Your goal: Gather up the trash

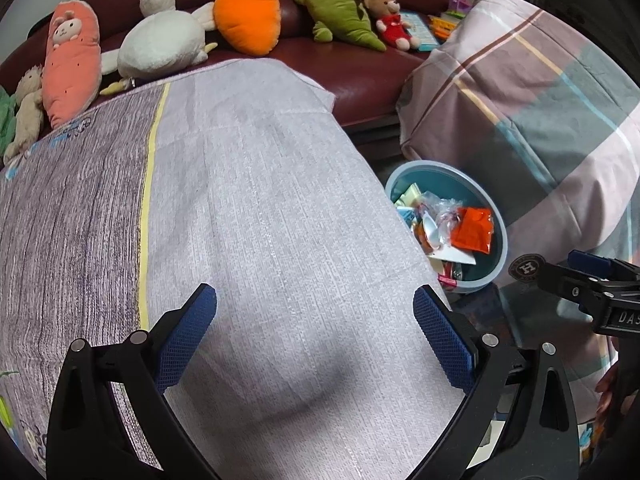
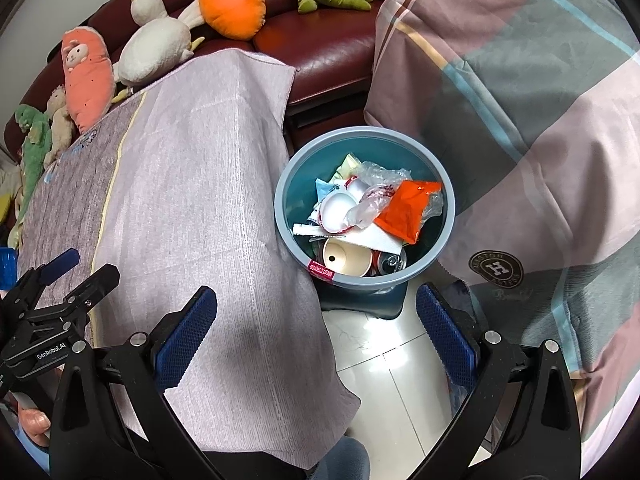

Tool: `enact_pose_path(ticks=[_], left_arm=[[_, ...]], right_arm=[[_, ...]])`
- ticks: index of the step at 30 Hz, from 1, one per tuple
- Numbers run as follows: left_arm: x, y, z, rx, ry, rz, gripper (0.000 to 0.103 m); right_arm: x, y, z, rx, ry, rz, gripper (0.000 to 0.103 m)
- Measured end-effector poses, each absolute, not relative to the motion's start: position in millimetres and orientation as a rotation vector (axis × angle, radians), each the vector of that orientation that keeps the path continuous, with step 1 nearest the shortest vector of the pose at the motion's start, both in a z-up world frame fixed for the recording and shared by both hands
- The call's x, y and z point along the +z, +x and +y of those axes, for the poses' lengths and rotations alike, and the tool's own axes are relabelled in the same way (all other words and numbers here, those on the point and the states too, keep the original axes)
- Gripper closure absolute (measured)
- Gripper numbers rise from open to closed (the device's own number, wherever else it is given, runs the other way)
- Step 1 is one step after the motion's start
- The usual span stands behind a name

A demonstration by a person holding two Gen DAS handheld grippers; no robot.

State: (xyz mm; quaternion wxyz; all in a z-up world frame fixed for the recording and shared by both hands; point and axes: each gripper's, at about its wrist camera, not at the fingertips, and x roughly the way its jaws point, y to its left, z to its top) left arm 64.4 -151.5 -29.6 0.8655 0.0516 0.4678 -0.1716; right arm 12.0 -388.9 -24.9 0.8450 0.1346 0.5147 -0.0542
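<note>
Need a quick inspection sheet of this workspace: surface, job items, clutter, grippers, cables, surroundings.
Surface: cloth-covered table, no trash seen on it.
Job's things: blue bin on the floor between table and plaid cover, holding orange packet, paper cup, can, wrappers.
Clutter: hair strands on floor tiles.
Grippers: left gripper open, empty; right gripper open, empty.
Cables: nothing seen.
Surroundings: sofa with plush toys; plaid cover.

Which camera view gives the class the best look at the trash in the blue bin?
The right wrist view: it looks down into the blue bin, with the whole rim and the wrappers, cup and can visible. In the left wrist view, the table's cloth cuts off the bin's left side.
</note>
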Motion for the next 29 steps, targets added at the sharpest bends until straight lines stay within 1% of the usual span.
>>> enact_pose_path(ticks=[29], left_arm=[[-40.2, 71.6, -133.2, -0.354, 0.096, 1.011, 0.004]], right_arm=[[-28.1, 29.4, -377.2, -0.166, 0.256, 1.120, 0.007]])
